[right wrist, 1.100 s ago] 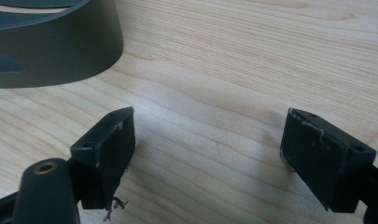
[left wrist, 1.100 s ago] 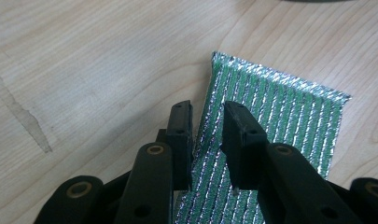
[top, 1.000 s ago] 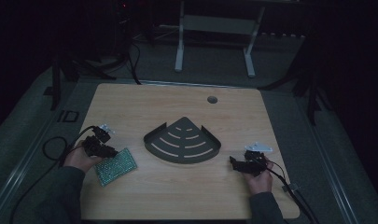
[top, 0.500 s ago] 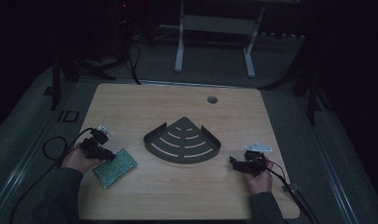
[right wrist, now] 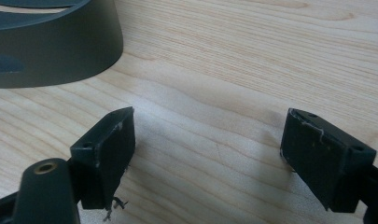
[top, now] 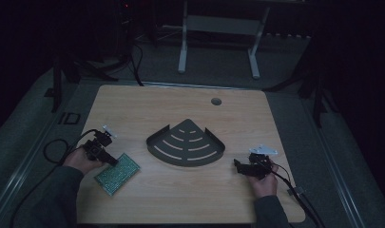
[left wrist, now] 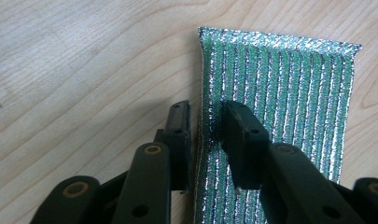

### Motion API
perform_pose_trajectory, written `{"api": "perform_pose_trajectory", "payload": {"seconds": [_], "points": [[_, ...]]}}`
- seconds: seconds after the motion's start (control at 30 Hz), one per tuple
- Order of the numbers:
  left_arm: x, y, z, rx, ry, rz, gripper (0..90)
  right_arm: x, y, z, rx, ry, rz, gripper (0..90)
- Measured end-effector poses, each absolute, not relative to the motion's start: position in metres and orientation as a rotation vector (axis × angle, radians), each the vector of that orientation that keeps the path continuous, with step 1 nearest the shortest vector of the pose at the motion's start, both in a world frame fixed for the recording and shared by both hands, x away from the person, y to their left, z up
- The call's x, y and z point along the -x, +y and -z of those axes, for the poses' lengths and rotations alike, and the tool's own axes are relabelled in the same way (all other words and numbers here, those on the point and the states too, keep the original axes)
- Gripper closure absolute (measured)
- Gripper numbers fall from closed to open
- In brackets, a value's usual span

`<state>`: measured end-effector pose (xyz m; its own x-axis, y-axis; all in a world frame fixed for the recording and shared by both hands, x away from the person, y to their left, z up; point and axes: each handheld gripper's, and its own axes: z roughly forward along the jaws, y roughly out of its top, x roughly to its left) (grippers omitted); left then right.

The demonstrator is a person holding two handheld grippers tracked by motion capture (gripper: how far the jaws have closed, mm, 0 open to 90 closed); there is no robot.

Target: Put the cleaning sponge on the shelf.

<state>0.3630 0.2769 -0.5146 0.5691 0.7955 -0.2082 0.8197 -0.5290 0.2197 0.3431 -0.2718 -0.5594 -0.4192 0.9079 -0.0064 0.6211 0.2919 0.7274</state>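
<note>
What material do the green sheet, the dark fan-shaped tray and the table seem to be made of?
Green sheet: probably woven or foil-like fabric; glittery silver-green stripes, and it wrinkles at the left hand-held gripper.
Fan-shaped tray: likely painted metal or moulded plastic; smooth matte dark grey wall, slotted floor.
Table: wood or wood-look laminate; pale grain lines, satin sheen.

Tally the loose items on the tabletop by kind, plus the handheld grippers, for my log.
Green sparkly sponge cloth: 1
Dark fan-shaped slotted tray: 1
Handheld grippers: 2, left gripper at the cloth's edge, right gripper open over bare wood
Total: 4
</note>
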Motion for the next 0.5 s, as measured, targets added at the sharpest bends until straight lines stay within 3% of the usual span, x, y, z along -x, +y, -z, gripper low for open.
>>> {"api": "perform_pose_trajectory", "payload": {"seconds": [0.5], "points": [[-0.3657,0.2682,0.5106,-2.591,1.307,0.105,89.9,-0.3433,-0.2717,0.5594,-1.369,2.146,-0.92,17.4]]}}
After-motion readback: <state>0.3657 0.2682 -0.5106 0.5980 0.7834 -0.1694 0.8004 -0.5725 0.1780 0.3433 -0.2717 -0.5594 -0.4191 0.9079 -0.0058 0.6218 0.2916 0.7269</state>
